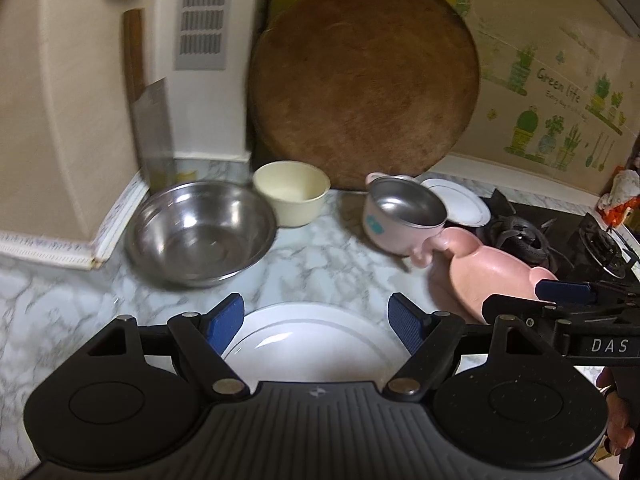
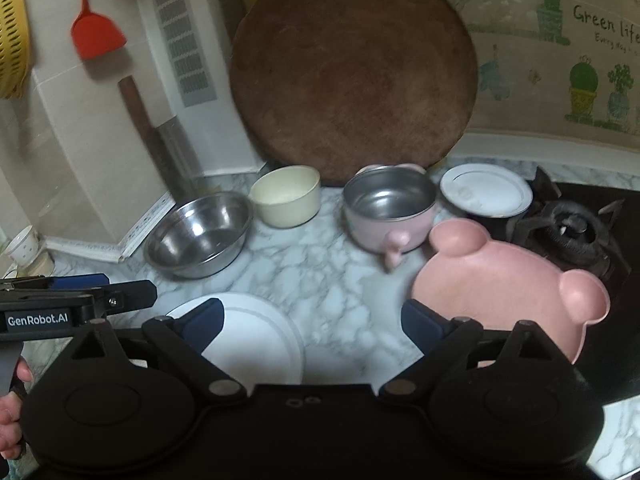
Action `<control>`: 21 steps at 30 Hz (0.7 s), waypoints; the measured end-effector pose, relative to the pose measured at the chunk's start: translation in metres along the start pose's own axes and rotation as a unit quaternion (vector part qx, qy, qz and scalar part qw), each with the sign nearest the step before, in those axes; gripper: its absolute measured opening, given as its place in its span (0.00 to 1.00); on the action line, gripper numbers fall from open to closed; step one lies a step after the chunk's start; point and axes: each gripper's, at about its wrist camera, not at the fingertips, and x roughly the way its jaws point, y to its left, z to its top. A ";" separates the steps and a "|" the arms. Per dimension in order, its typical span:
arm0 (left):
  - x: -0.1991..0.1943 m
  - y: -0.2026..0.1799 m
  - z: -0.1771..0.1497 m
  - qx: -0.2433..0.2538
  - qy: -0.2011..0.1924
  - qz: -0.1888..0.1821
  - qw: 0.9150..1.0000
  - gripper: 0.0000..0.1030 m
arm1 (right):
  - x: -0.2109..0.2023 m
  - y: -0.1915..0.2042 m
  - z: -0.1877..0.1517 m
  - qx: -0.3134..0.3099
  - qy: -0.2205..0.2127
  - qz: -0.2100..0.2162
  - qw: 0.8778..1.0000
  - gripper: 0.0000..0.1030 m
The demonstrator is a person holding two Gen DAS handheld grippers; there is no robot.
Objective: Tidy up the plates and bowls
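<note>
**Hovering Over the Dishes, Both Tools Wide Open**

Hanging just above the marble bench [image 1: 328, 248], the left tool [image 1: 316, 322] has its blue pads spread wide and grips nothing; the large white plate [image 1: 316, 344] lies flat on the bench directly beneath the gap. The right tool [image 2: 310, 322] is equally wide open and empty, its left pad over that same plate's edge, its right pad beside the pink bear-shaped plate [image 2: 508, 280], which sits by the stove burner [image 2: 568, 232]. Farther back, the steel bowl [image 1: 200, 232] rests at the left, the cream bowl [image 1: 292, 192] just behind it. To the right stands the pink steel-lined bowl [image 2: 390, 208], and beyond it the small white plate [image 2: 486, 190]. Leaning on the wall behind everything is a round wooden board [image 1: 364, 80], with a cleaver [image 1: 154, 128] at the left.
</note>
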 end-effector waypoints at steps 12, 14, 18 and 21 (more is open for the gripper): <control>0.062 -0.071 0.053 0.048 0.026 -0.035 0.998 0.77 | 0.000 -0.072 0.027 0.003 -0.001 -0.044 0.999 0.92; 0.076 -0.088 0.064 0.059 0.035 -0.042 0.997 0.77 | 0.000 -0.089 0.037 0.003 0.002 -0.052 0.999 0.92; 0.104 -0.122 0.088 0.069 0.056 -0.054 0.995 0.77 | 0.002 -0.123 0.064 0.000 0.006 -0.072 0.997 0.91; 0.128 -0.145 0.105 0.064 0.073 -0.057 0.994 0.77 | 0.011 -0.150 0.085 -0.001 0.012 -0.078 0.997 0.91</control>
